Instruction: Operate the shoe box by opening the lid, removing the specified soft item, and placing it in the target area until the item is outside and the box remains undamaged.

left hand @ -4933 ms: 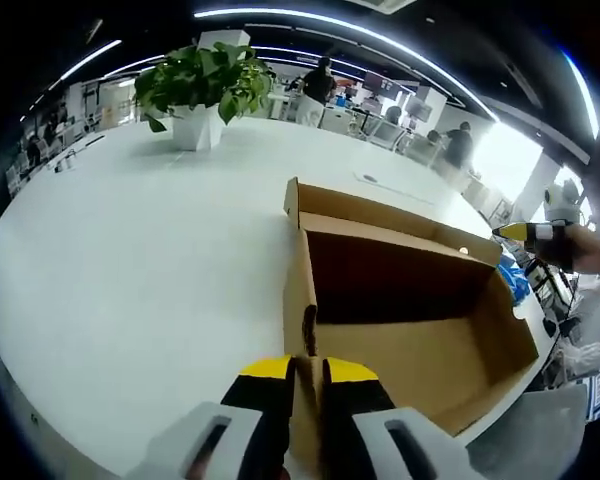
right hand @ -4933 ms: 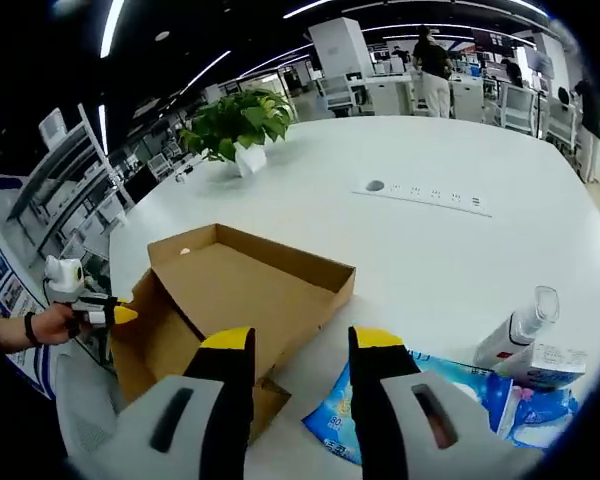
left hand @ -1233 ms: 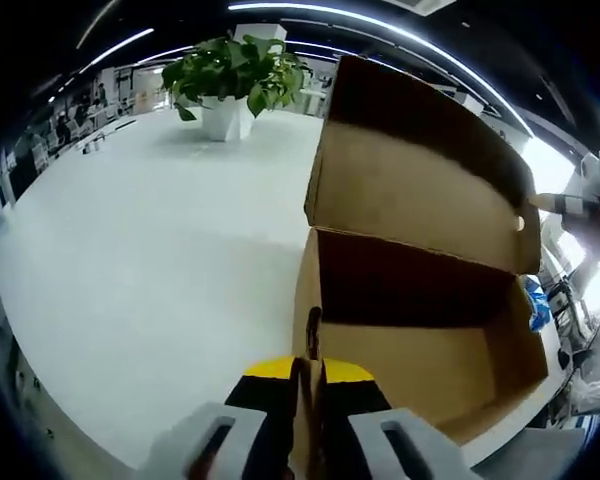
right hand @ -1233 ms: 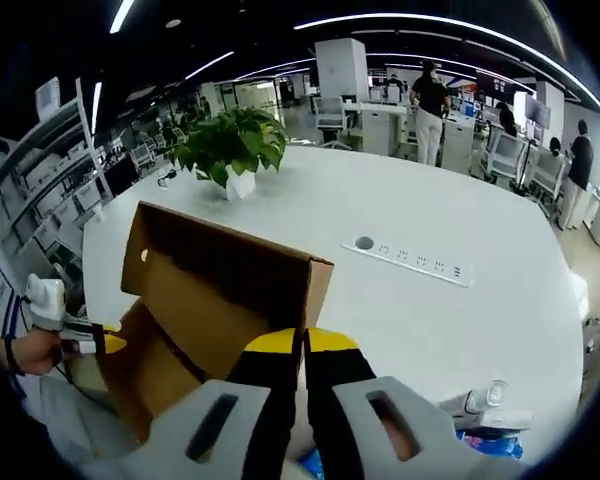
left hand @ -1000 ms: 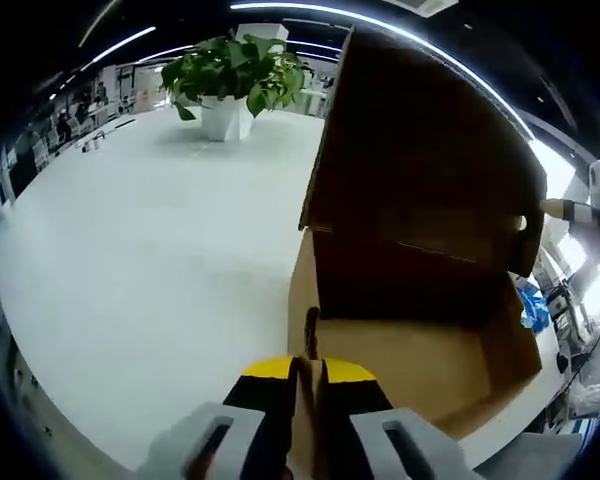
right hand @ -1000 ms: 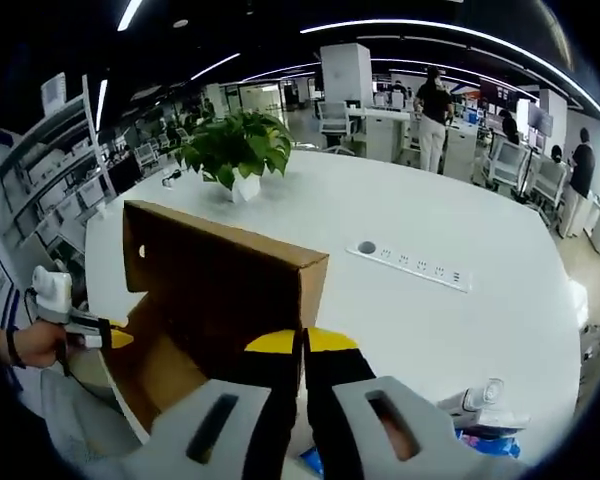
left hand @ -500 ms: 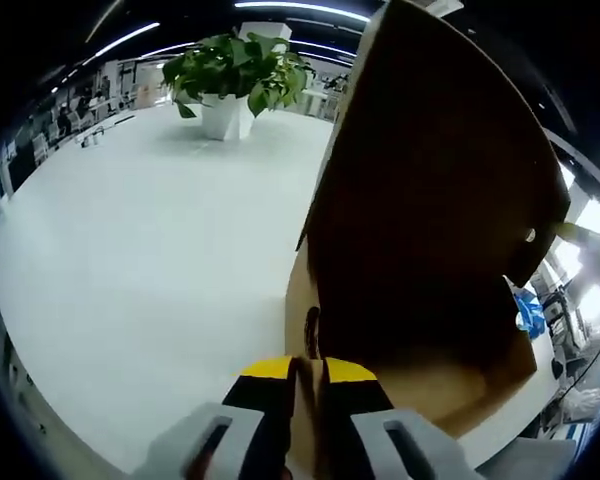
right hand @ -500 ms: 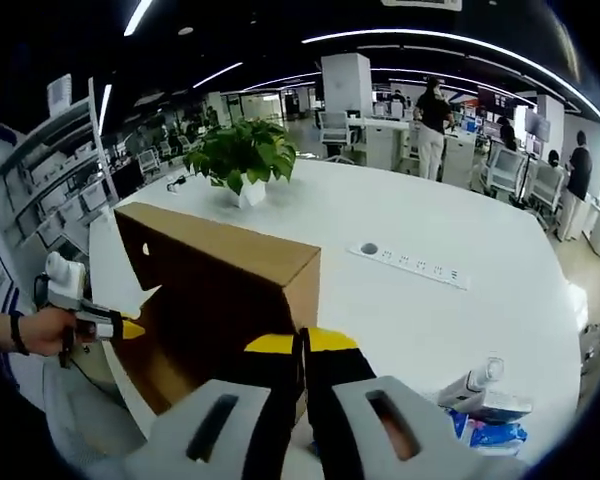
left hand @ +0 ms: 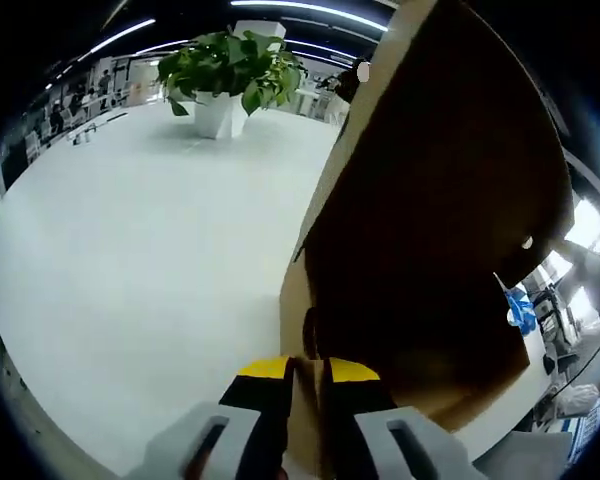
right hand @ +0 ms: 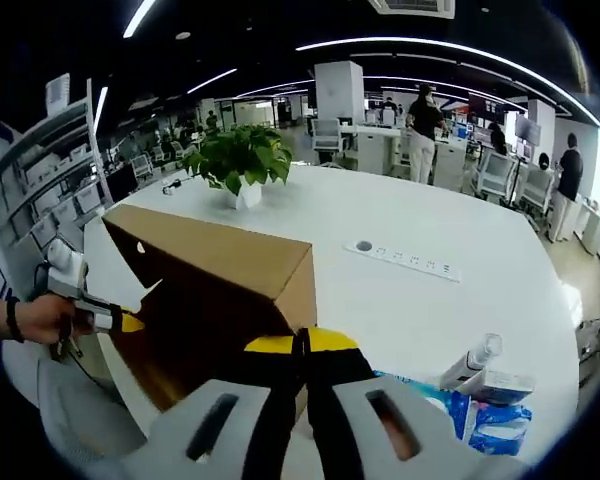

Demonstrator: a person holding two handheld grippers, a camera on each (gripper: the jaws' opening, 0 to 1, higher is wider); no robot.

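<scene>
The brown cardboard shoe box (left hand: 298,300) sits on a white table. My left gripper (left hand: 305,378) is shut on the box's near wall, which stands between its yellow-tipped jaws. The lid (left hand: 450,200) leans over the box and hides the inside. My right gripper (right hand: 302,347) is shut on the lid's (right hand: 215,262) free edge. In the right gripper view a hand holds the left gripper (right hand: 118,321) at the box's far end. A soft blue packet (right hand: 485,425) lies on the table outside the box, and it appears in the left gripper view as the blue packet (left hand: 520,311).
A potted plant (right hand: 242,157) stands at the table's far side, also seen as the plant (left hand: 226,72). A power strip (right hand: 405,259) is set into the table top (left hand: 130,250). A clear bottle (right hand: 472,364) lies by the packet. People stand among desks behind.
The lid, flat open 4.9 s ago, has swung up and over the box. My right gripper has shut on its edge and lowered it further in the last second.
</scene>
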